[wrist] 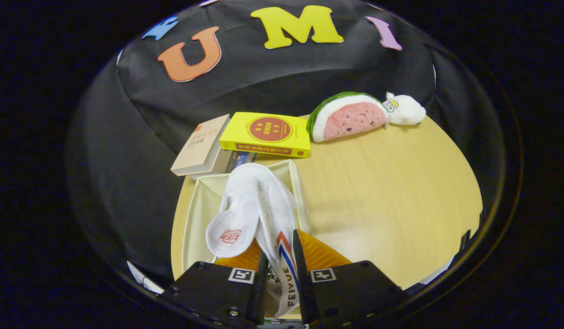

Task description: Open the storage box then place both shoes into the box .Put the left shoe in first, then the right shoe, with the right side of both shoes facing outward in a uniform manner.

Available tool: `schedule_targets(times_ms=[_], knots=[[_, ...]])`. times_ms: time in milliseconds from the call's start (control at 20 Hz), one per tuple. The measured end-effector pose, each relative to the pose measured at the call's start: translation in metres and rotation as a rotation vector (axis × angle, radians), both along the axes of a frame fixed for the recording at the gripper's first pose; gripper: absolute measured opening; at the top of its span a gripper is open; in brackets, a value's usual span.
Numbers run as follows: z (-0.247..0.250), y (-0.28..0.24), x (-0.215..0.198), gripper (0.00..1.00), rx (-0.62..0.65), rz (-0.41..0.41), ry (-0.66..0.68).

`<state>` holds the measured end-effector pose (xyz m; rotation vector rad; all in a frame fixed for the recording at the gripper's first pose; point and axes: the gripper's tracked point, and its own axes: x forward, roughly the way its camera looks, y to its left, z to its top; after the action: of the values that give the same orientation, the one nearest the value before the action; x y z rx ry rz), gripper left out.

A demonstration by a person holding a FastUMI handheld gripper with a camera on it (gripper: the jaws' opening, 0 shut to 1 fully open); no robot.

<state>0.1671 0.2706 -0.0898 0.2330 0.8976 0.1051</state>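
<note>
Gripper view. We see the gripper [280,278] closed on the side wall of a white canvas shoe [259,214], both fingers pressing the fabric panel that carries the red and blue stripes. The shoe hangs forward of the fingers, its tongue [229,228] flopped open and the orange sole [318,256] showing just behind the grip. Beneath and beyond the shoe lies the open storage box [195,214], a shallow cream tray on the wooden counter [382,192]; the toe end of the shoe reaches over the box's far wall. We cannot tell whether this is the left or the right shoe, nor whether another shoe already lies in the box.

We judge the step in hand to be lowering this shoe into the box. To do it well, we would keep the pinch firm on the thin canvas, since a soft upper may fold or slide; bring the toe back inside the far wall; turn the shoe so the required side faces outward; and let go only once the sole rests flat on the box floor.

Beyond the box sit stacked books [236,141], a watermelon plush [348,118] and a small white plush [405,109], well apart from the work.
</note>
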Motion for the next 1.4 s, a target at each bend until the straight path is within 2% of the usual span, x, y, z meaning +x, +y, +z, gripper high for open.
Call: schedule_targets(times_ms=[100,150,350,500,650,750,1000,1100,1250,1400], knots=[[-0.003,-0.001,-0.001,0.43,-0.003,0.006,-0.006],[-0.002,0.001,0.0,0.43,-0.012,0.011,-0.02],[0.003,0.017,-0.005,0.61,0.043,0.066,-0.062],[0.023,-0.003,0.003,0.74,0.017,0.028,-0.166],[0.048,-0.018,0.003,0.75,-0.015,0.038,-0.278],[0.065,-0.034,-0.003,0.85,-0.034,0.025,-0.357],[0.11,-0.087,-0.027,0.85,-0.15,-0.033,-0.603],[0.123,-0.109,-0.047,0.84,-0.147,-0.101,-0.701],[0.133,-0.136,-0.08,0.84,-0.142,-0.139,-0.81],[0.143,-0.153,-0.111,0.87,-0.061,-0.207,-0.935]])
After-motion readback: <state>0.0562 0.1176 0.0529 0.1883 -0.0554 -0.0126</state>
